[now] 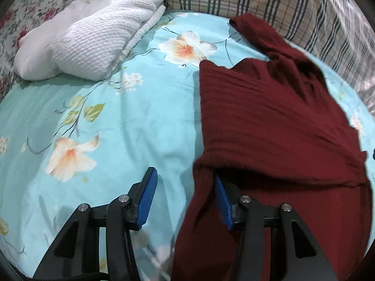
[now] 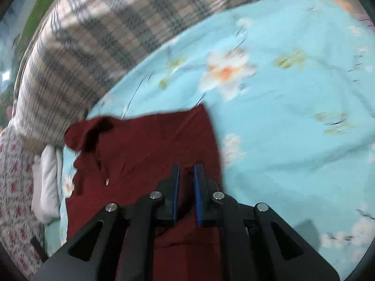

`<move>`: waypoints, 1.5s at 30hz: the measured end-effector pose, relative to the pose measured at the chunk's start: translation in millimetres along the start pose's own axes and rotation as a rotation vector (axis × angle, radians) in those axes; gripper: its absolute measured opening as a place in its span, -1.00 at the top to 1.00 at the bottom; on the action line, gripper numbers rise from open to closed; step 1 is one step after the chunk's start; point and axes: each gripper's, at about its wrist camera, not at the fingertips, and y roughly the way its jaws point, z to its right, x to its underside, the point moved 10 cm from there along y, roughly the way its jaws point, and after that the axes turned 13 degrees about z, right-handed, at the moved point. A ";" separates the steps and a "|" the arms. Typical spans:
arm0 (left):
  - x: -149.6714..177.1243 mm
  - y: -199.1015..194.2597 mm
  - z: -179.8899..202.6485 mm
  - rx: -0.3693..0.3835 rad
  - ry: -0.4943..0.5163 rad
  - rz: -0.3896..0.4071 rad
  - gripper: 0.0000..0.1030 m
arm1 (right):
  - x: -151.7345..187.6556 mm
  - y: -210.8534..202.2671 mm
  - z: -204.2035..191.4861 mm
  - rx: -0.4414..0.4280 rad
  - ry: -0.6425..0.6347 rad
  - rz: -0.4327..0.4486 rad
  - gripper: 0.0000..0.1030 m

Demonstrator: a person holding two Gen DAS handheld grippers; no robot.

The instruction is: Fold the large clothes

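A dark red knit sweater (image 1: 269,121) lies spread on the light blue floral bedsheet (image 1: 145,117), one sleeve reaching toward the plaid pillows. My left gripper (image 1: 185,182) is open; its right finger is partly under the sweater's near edge, its left finger (image 1: 146,196) over bare sheet. In the right wrist view the sweater (image 2: 145,145) lies below and ahead of my right gripper (image 2: 186,171). Its jaws stand nearly closed with red fabric between the blue pads (image 2: 198,194). The view is motion-blurred.
A folded white textured blanket (image 1: 89,37) lies at the back left, also at the left edge of the right wrist view (image 2: 48,180). Plaid pillows (image 1: 269,0) line the back. A floral quilt (image 1: 25,11) is at the far left.
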 end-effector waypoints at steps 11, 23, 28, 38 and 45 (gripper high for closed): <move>-12.8 4.3 81.5 0.191 0.064 0.019 0.10 | 71.6 48.9 -19.1 -0.069 -0.039 -0.330 0.74; -34.9 5.3 85.9 0.187 0.038 0.034 0.04 | 42.9 24.9 -137.9 -0.390 -0.343 -0.145 -0.60; -80.8 28.3 76.4 0.136 0.045 0.066 0.03 | 50.5 70.1 -207.1 -0.386 -0.713 -0.121 -0.60; -127.9 91.9 65.2 0.137 0.022 0.039 -0.03 | 65.0 167.7 -295.5 -0.462 -1.076 -0.131 -0.22; -140.0 120.6 80.0 0.159 0.043 0.022 -0.04 | 67.9 205.4 -280.0 -0.520 -0.948 -0.283 0.45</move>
